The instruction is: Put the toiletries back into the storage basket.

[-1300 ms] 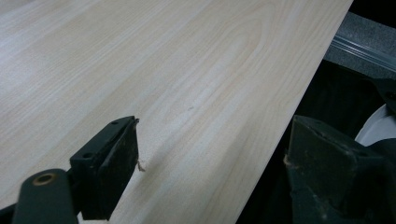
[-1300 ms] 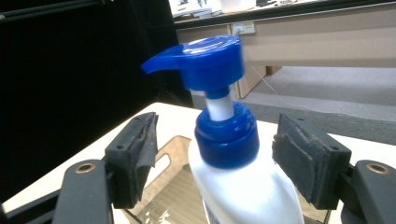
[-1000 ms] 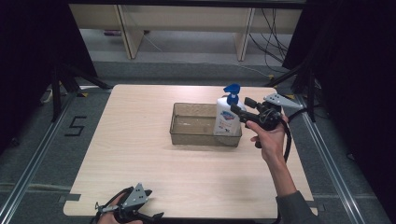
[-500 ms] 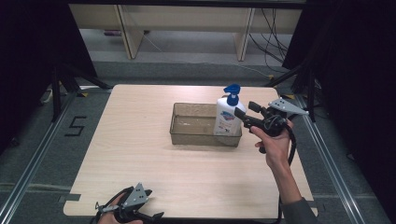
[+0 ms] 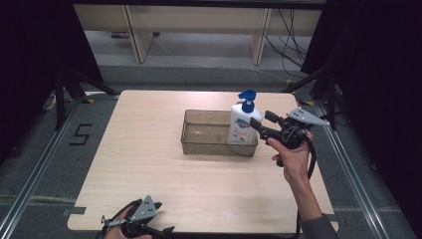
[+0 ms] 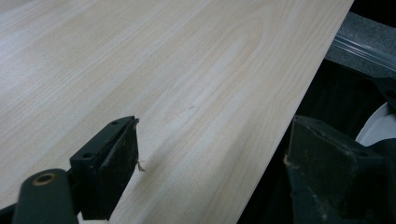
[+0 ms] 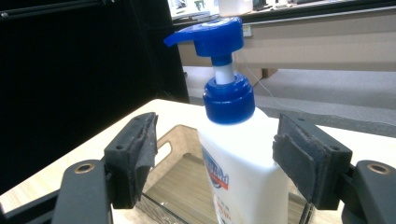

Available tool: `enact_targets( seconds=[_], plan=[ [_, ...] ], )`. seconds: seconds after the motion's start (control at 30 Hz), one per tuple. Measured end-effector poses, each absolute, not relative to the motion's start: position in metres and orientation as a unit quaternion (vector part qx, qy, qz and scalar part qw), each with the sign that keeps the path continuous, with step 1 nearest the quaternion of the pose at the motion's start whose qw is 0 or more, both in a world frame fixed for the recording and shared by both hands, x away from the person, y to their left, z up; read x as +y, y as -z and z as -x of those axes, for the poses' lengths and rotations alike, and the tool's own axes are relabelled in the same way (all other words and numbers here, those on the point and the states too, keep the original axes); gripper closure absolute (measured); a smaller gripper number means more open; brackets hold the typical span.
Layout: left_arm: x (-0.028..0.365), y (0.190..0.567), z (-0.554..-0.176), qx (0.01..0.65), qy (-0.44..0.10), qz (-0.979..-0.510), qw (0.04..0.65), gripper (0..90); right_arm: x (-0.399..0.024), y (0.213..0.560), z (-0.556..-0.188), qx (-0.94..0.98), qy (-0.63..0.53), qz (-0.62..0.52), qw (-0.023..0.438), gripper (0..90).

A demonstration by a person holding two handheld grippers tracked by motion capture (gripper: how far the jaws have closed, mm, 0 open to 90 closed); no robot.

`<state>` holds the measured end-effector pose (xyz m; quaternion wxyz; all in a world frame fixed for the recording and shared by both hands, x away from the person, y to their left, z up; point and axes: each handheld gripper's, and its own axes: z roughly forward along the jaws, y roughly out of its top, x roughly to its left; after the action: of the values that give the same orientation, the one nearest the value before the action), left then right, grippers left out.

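Just off the bottle's right side, the right gripper [image 5: 263, 123] is held level w/ its jaws standing wide; in the right gripper view the bottle's shoulders are seen between the worn foam pads [image 7: 299, 165], gaps left on both sides, so nothing is clamped. The pump bottle [image 5: 244, 125] is stood upright at the right end of the clear plastic tray [image 5: 199, 144], long axis vertical. Its blue pump head [image 5: 247, 94] is turned so the spout points approx. toward the table's left side. Body: white, smooth plastic, flattish w/ rounded shoulders, a blue-and-red label on front; collar ribbed, blue. Tray: rectangular, see-through, low-walled, set on the pale wood-grain table [image 5: 149, 164]. The left gripper [image 5: 149, 219] is kept at the table's near edge, jaws wide apart, nothing between them.
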<state>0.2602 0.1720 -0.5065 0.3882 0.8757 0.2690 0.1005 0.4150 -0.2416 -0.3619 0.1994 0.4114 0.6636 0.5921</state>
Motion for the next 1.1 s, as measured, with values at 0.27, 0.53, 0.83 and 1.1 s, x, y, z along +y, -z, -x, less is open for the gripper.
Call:
enact_targets(
  seconds=[0.27, 0.53, 0.83, 1.1],
  plan=[
    [0.173, 0.506, -0.261, 0.270, -0.101, -0.875, 0.389, 15.9, -0.241, 0.365, -0.411, 0.669, -0.586, -0.411, 0.202, 29.6],
    [0.173, 0.506, -0.261, 0.270, -0.101, -0.875, 0.389, 15.9, -0.233, 0.369, -0.409, 0.671, -0.589, -0.406, 0.194, 28.8],
    [0.173, 0.506, -0.260, 0.270, -0.101, -0.874, 0.390, 16.0, -0.229, 0.371, -0.403, 0.680, -0.586, -0.396, 0.193, 26.5],
    [0.173, 0.506, -0.260, 0.270, -0.102, -0.874, 0.391, 15.9, -0.224, 0.379, -0.398, 0.690, -0.582, -0.388, 0.185, 24.2]
  ],
)
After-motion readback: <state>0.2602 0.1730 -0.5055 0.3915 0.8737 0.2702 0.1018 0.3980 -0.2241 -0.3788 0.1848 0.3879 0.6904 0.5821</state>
